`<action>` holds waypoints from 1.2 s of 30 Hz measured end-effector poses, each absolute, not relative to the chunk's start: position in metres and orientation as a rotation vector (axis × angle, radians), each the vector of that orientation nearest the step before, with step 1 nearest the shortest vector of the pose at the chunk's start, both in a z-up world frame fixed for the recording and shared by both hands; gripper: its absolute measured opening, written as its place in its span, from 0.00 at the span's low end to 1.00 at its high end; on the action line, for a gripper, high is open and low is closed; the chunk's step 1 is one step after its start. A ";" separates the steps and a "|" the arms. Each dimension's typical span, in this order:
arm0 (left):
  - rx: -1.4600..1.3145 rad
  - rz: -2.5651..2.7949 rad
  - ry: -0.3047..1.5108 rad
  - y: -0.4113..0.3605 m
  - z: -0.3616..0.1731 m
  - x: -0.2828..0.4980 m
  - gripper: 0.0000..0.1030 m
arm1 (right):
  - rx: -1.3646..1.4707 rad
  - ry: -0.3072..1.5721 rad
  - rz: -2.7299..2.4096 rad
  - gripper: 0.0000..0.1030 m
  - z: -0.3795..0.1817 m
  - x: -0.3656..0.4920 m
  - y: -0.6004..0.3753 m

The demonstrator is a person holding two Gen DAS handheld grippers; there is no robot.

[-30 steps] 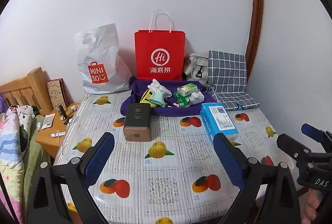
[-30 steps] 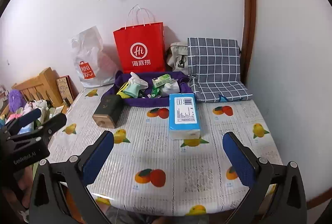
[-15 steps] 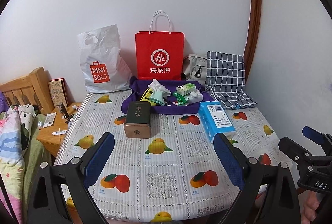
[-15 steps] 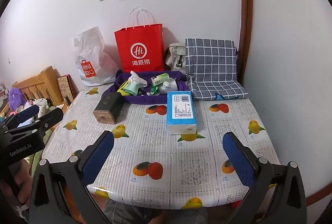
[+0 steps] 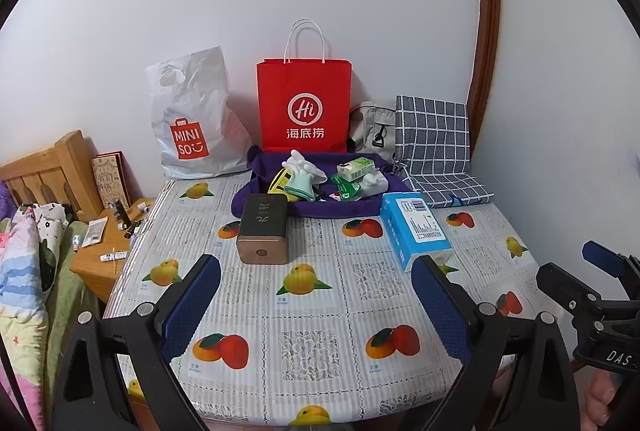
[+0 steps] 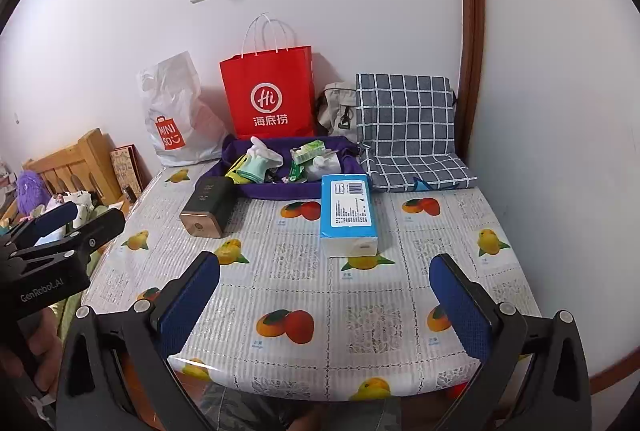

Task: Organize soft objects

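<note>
A blue tissue pack (image 5: 414, 229) (image 6: 349, 213) lies on the fruit-print table (image 5: 312, 295), right of middle. A purple cloth tray (image 5: 340, 205) (image 6: 256, 189) behind it holds a mint glove (image 5: 302, 181), small green packets (image 5: 356, 169) and a white soft item. A dark box with a bronze end (image 5: 264, 233) (image 6: 208, 207) lies left of it. My left gripper (image 5: 316, 293) is open and empty above the near table. My right gripper (image 6: 324, 291) is open and empty, near the front edge.
A red paper bag (image 5: 306, 107), a white MINISO bag (image 5: 192, 123), a grey bag (image 5: 372, 129) and a checked cushion (image 5: 436, 147) stand along the back wall. A wooden nightstand (image 5: 108, 251) and bedding (image 5: 24, 259) are at the left.
Both grippers have drawn back and up from the table, so more of its front edge shows. Nothing on the table has moved.
</note>
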State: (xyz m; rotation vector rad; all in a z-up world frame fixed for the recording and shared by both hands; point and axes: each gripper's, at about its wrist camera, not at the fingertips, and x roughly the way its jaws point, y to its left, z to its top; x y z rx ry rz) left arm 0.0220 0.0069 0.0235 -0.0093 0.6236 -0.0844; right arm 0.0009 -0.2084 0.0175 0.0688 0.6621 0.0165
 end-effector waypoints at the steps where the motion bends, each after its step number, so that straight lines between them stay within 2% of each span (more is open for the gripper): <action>1: -0.010 -0.085 0.623 0.007 0.024 0.022 0.94 | 0.067 0.662 0.015 1.00 0.017 0.001 -0.208; 36: -0.004 -0.088 0.624 0.010 0.024 0.021 0.94 | 0.062 0.649 0.021 1.00 0.018 -0.005 -0.209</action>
